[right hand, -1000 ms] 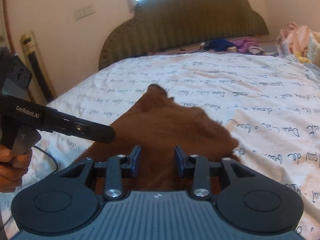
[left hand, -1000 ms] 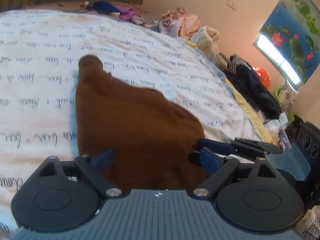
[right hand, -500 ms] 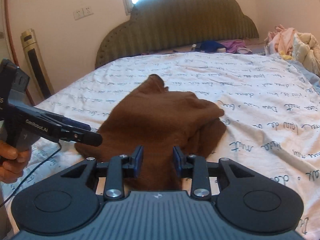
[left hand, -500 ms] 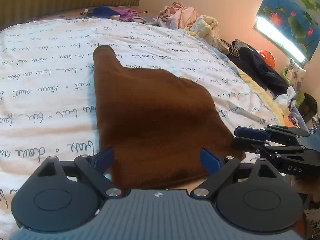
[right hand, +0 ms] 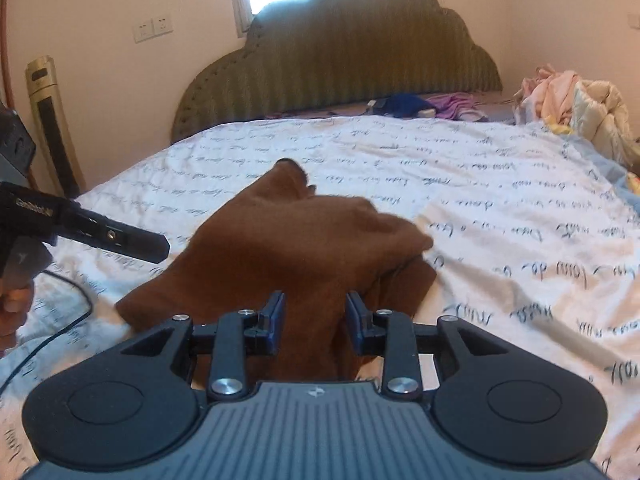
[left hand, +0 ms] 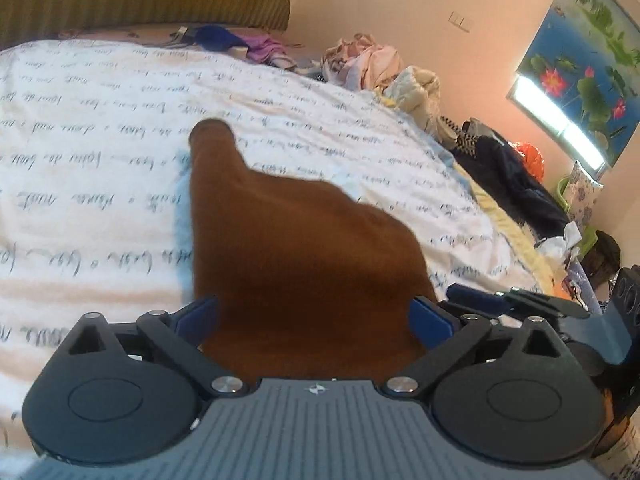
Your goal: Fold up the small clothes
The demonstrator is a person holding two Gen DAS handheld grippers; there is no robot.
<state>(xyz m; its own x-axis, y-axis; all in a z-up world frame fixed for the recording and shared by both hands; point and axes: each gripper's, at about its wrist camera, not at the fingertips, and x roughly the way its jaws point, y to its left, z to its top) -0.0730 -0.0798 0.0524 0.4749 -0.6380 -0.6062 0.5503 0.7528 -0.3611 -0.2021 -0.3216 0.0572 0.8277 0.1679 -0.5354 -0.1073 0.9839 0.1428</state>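
Observation:
A brown knit garment [left hand: 288,240] lies partly folded on the white script-printed bed sheet [left hand: 100,160], its narrow end pointing toward the headboard. My left gripper [left hand: 314,312] straddles the near edge of it with its jaws opening wide, and the pads do not press the cloth. In the left wrist view my right gripper [left hand: 468,298] reaches in at the garment's right corner. The right wrist view shows the garment [right hand: 288,248] bunched along its right side. My right gripper [right hand: 316,312] hovers over its near part, jaws a little apart, gripping nothing. My left gripper [right hand: 156,246] comes in from the left.
A green padded headboard [right hand: 340,60] closes off the far end of the bed. Piled clothes [right hand: 580,108] sit at the far right corner, and dark clothes [left hand: 512,176] hang over the right edge. A black cable [right hand: 60,320] and a hand [right hand: 12,304] are at the left.
My left gripper's jaws have spread wider across the garment's near edge. Both grippers have shifted slightly over the garment, which stays lying on the sheet.

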